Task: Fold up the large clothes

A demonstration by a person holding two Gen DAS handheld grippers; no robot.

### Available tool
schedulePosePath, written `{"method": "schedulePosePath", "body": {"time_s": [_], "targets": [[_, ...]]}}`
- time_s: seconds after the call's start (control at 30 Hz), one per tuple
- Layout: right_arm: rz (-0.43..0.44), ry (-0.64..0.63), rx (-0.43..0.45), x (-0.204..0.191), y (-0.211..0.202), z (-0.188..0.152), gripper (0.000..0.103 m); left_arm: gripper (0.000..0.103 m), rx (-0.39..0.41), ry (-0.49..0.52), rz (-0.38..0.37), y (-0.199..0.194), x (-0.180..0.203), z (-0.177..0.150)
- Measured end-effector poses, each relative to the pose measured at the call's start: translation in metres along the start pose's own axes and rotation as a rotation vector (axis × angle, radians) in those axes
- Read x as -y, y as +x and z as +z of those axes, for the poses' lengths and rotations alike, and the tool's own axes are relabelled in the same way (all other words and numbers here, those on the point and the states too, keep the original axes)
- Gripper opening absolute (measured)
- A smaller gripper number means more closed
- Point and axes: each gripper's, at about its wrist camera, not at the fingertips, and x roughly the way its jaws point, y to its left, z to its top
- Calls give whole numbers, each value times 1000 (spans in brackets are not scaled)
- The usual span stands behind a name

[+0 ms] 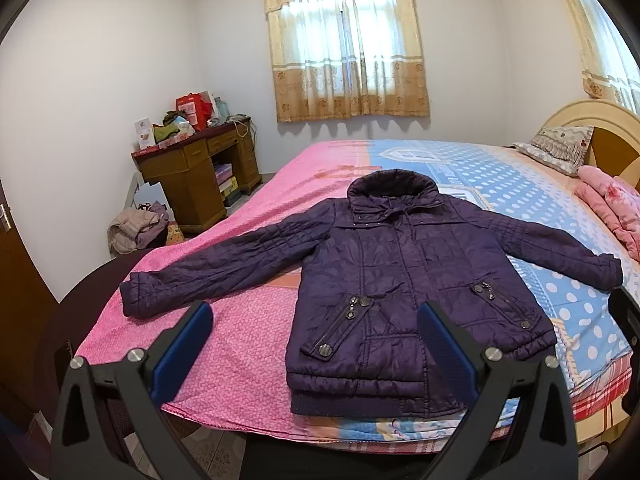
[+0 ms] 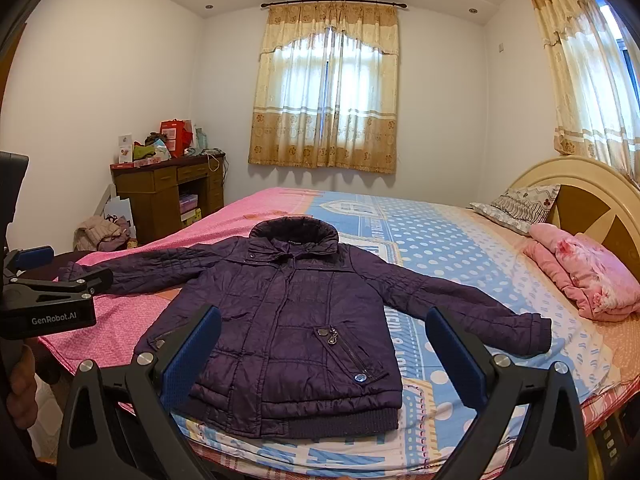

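A dark purple quilted jacket (image 1: 400, 276) lies flat and face up on the bed (image 1: 256, 344), front closed, both sleeves spread out to the sides and its ribbed hem nearest the foot edge, where the cameras are. In the left wrist view the left gripper (image 1: 316, 344) has its jaws spread wide with nothing between the blue pads; the jacket's body sits from 12 to 2 o'clock of the jaws, its hem corner reaching behind the right-hand finger, while one cuff (image 1: 136, 296) lies at about 10 o'clock, just past the tip of the left-hand finger. In the right wrist view the right gripper (image 2: 324, 356) is likewise wide open and holds nothing; the jacket (image 2: 288, 320) fills the gap between its fingers from 11 to 1 o'clock, and the other cuff (image 2: 532, 334) lies at about 2 o'clock, just beyond the right-hand finger. Neither gripper touches the cloth as far as the views show. The left gripper also appears at the left edge of the right wrist view, at 9 o'clock, near the far sleeve end, with part of a hand (image 2: 20, 388) below it. A folded pink blanket (image 2: 584, 272) and a pillow (image 2: 520, 202) lie by the headboard, well apart from the jacket.
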Motion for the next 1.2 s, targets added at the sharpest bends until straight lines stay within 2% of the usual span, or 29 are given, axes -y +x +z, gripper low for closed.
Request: {"method": "schedulePosePath", "body": {"time_s": [1.2], "targets": [[4,1,-5,-5,2,-4,102,103,0,-21,10,0,-10,-2]]}}
